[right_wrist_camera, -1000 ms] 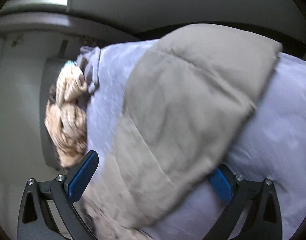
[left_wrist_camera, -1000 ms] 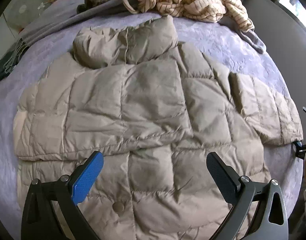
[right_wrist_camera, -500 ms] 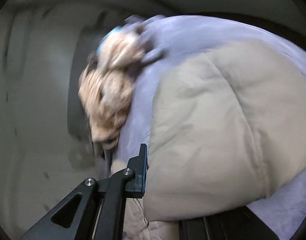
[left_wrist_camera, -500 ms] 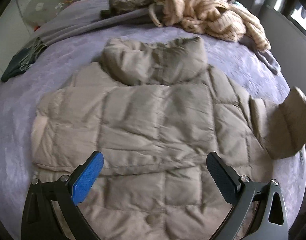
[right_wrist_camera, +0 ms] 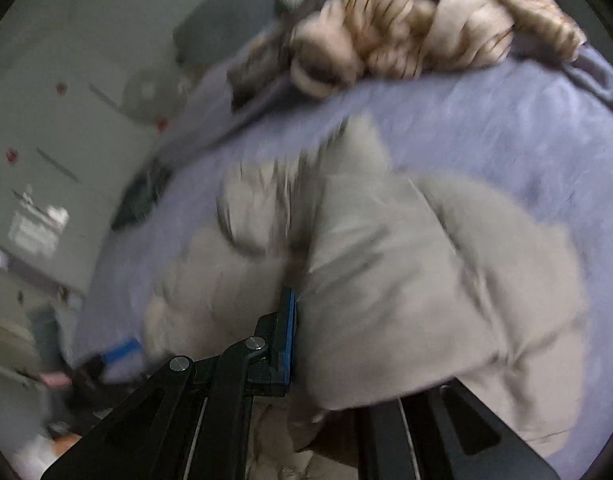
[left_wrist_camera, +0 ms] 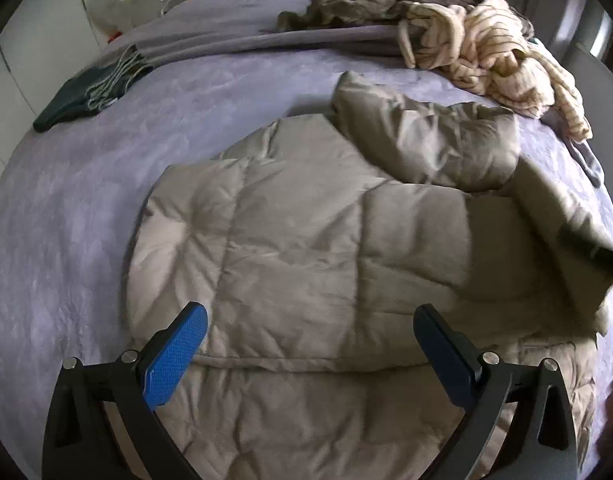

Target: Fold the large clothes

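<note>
- Where it fills most of both views, lavender quilted bed cover (left_wrist_camera: 86, 184) carries everything else.
- Beige quilted puffer jacket (left_wrist_camera: 306, 248) lies spread on cover, centre-right, hood bunched at far end; its right sleeve (right_wrist_camera: 406, 280) is lifted off the bed & folded in over the body.
- Cream striped knit garment (left_wrist_camera: 494, 52) heaped w/ a brown one at far edge of bed, well apart from jacket.
- Dark green fringed scarf (left_wrist_camera: 82, 96) at far left edge.
- Right gripper (right_wrist_camera: 302, 344): fingers clamped tight on sleeve, fabric bulging past blue pad; view motion-blurred.
- Left gripper (left_wrist_camera: 310, 332): fingers spread wide, hovering over jacket's lower half, gripping nothing.
</note>
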The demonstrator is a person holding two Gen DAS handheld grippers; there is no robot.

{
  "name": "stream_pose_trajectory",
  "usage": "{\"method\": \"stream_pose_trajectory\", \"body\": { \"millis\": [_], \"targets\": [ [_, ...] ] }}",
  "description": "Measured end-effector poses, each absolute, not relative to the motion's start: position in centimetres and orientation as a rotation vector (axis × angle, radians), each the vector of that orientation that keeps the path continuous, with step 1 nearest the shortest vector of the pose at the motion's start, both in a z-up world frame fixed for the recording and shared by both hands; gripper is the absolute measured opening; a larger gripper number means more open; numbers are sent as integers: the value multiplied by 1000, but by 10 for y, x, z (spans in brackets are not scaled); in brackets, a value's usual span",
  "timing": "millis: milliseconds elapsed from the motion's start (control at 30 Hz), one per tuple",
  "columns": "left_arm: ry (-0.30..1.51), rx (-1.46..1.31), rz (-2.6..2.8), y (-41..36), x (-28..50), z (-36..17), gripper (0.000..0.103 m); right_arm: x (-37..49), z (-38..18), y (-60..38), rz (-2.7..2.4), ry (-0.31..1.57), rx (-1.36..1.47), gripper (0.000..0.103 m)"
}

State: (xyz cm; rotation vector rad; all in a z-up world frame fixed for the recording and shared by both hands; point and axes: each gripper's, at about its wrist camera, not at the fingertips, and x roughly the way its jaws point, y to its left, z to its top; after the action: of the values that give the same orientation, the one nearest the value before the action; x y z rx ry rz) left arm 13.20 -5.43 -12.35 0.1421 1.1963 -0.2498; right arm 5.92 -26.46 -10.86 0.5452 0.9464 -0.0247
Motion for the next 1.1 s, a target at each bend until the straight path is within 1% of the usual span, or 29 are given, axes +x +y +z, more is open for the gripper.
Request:
{"method": "stream_pose_trajectory", "body": {
  "millis": [133, 233, 267, 300, 333, 367, 400, 433, 500, 600, 633, 667, 700, 733, 800, 967, 1100],
  "targets": [
    [1212, 126, -256, -51, 137, -135, 103, 58, -154, -246, -58, 1057, 541, 9],
    [1227, 109, -273, -57, 141, -142, 103, 53, -169, -250, -91, 1087, 587, 9],
    [1230, 101, -281, -59, 142, -144, 103, 51, -170, -252, -89, 1085, 614, 11],
    [1232, 96, -288, -62, 143, -144, 103, 48, -169, -256, -89, 1091, 648, 21],
    [1234, 87, -298, -64, 145, -145, 103, 43, -166, -260, -90, 1087, 690, 29],
    [1237, 73, -313, -66, 148, -145, 103, 35, -160, -265, -95, 1066, 731, 50],
    [1239, 65, -321, -67, 150, -145, 103, 26, -153, -272, -110, 1029, 763, 67],
    [1240, 53, -331, -67, 153, -144, 103, 20, -145, -281, -128, 984, 791, 68],
    [1241, 23, -353, -64, 160, -143, 103, 7, -136, -297, -188, 904, 850, 68],
    [1242, -26, -391, -57, 172, -140, 103, -5, -141, -333, -270, 803, 1032, 67],
    [1242, -37, -397, -54, 175, -139, 103, -4, -144, -339, -285, 783, 1071, 63],
    [1242, -47, -401, -50, 178, -138, 103, -2, -144, -344, -298, 764, 1097, 44],
    [1242, -59, -413, -46, 180, -137, 103, 0, -144, -347, -315, 758, 1099, 17],
    [1245, -73, -429, -42, 183, -137, 103, 6, -141, -346, -332, 762, 1071, 11],
    [1247, -105, -448, -34, 185, -136, 103, 23, -127, -331, -322, 759, 979, 11],
    [1271, -233, -497, -11, 189, -138, 103, 72, -92, -253, -106, 825, 597, 11],
    [1292, -374, -552, 5, 195, -138, 103, 97, -100, -190, 24, 894, 433, 11]
  ]
}}
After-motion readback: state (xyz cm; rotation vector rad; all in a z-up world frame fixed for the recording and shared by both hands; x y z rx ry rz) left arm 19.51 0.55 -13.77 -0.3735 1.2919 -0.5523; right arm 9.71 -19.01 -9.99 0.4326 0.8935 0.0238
